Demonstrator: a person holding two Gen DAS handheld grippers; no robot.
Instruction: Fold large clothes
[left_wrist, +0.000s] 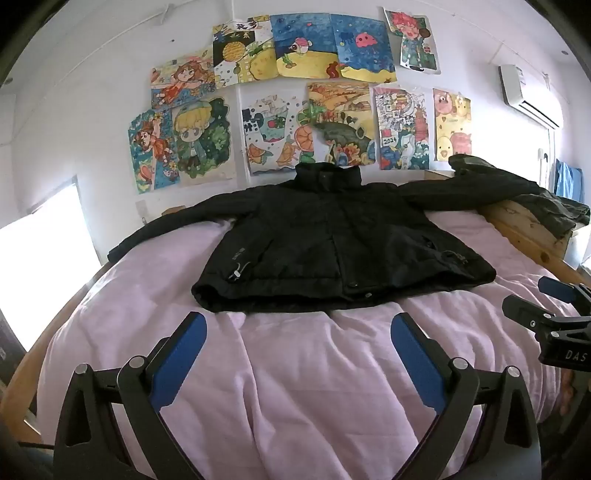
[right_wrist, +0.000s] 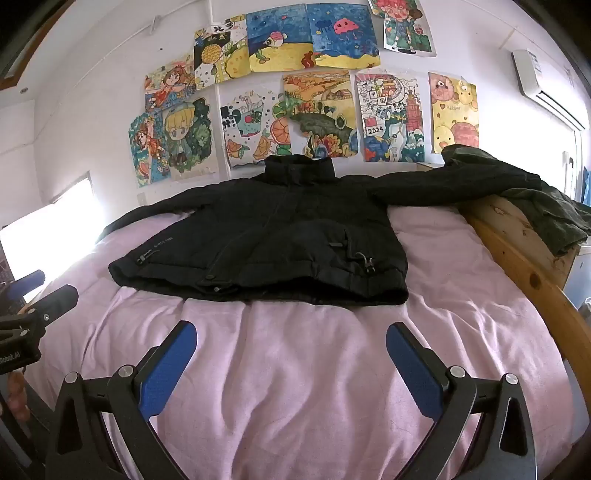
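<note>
Both tongs, left (left_wrist: 298, 338) and right (right_wrist: 291, 338), gaping empty above pink bedsheet (left_wrist: 295, 369), short of spread black padded jacket (left_wrist: 332, 243).

Matt black cloth jacket (left_wrist: 332, 243); soft pink sheet (left_wrist: 295, 369); knotty wooden frame (left_wrist: 528, 232)

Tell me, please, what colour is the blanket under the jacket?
Pale pink blanket, clearest in the right wrist view.

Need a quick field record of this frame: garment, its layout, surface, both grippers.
garment: black jacket, spread flat, front up, collar toward the wall
sleeves: both stretched out sideways; one lies over the wooden bed frame
surface: pink blanket
left gripper: open, empty, short of the jacket hem
right gripper: open, empty, short of the hem
fold: not started
</note>
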